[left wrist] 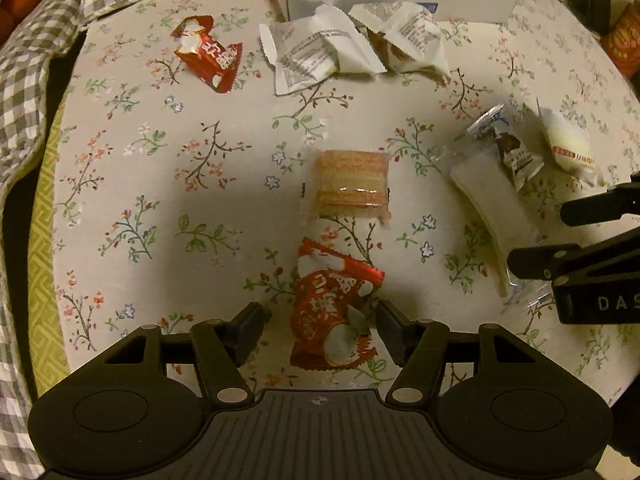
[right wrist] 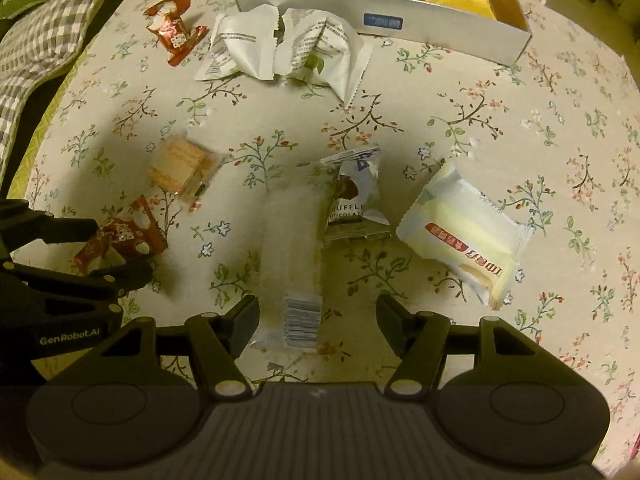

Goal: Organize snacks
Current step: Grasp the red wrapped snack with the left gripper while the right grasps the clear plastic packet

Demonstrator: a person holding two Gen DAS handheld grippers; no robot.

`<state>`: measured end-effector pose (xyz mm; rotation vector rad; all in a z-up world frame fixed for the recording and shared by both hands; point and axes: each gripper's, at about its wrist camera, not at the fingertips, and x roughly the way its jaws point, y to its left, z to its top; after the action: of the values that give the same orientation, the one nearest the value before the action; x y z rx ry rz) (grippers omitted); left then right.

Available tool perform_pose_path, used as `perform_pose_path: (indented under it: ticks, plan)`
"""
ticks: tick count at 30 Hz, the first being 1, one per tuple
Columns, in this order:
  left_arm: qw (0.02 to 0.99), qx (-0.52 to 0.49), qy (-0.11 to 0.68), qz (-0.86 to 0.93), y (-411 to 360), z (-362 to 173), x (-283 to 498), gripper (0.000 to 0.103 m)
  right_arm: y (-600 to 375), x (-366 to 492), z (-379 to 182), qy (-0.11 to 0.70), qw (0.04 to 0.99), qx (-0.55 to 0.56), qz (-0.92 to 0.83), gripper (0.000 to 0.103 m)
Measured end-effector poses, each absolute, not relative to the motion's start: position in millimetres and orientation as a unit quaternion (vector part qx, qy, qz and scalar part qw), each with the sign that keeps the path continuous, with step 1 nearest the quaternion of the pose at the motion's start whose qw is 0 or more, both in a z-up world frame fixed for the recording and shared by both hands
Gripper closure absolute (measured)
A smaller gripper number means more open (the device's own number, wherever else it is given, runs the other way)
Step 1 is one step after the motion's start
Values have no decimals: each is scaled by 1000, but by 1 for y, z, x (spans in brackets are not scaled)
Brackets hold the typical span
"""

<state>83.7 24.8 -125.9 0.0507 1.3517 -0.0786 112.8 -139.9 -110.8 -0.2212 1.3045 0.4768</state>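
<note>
Snack packets lie scattered on a floral tablecloth. My left gripper (left wrist: 318,330) is open, its jaws on either side of a red candy packet (left wrist: 334,312), which also shows in the right wrist view (right wrist: 122,242). My right gripper (right wrist: 318,322) is open around the near end of a long white frosted bar (right wrist: 294,248), also in the left wrist view (left wrist: 494,218). A clear-wrapped wafer (left wrist: 348,184) lies just beyond the red packet. A silver truffle chocolate packet (right wrist: 356,196) and a pale yellow cake packet (right wrist: 460,236) lie beside the bar.
A grey box (right wrist: 400,26) holding yellow snack packets stands at the far edge. Two white wrappers (right wrist: 280,46) and another red candy packet (right wrist: 174,28) lie in front of it. A checked cloth (left wrist: 24,92) covers the left edge.
</note>
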Motion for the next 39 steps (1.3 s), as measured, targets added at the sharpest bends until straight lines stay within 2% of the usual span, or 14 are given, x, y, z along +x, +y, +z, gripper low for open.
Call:
perform_pose_path:
  ticks: [3,9,18,25,39]
  plan:
    - [779,25,625,-41,23,-127,85,47,-141,114,-109,594,768,-100,219,42]
    - [780,9,624,-42,26,-124,88,68,-132,112,-108,598,762,-85,235,50]
    - [786,32,617,-39,21,-125,86,72,-113,103,-116,579,768,-126,241,69]
    - [792,19,608,-49,14,-115,85,77,-116,105,-113,597,753,-97,258,70]
    - [811,-25,582,-55,22,-90,86,77,-131,106,-83,594,752,-36,282,72]
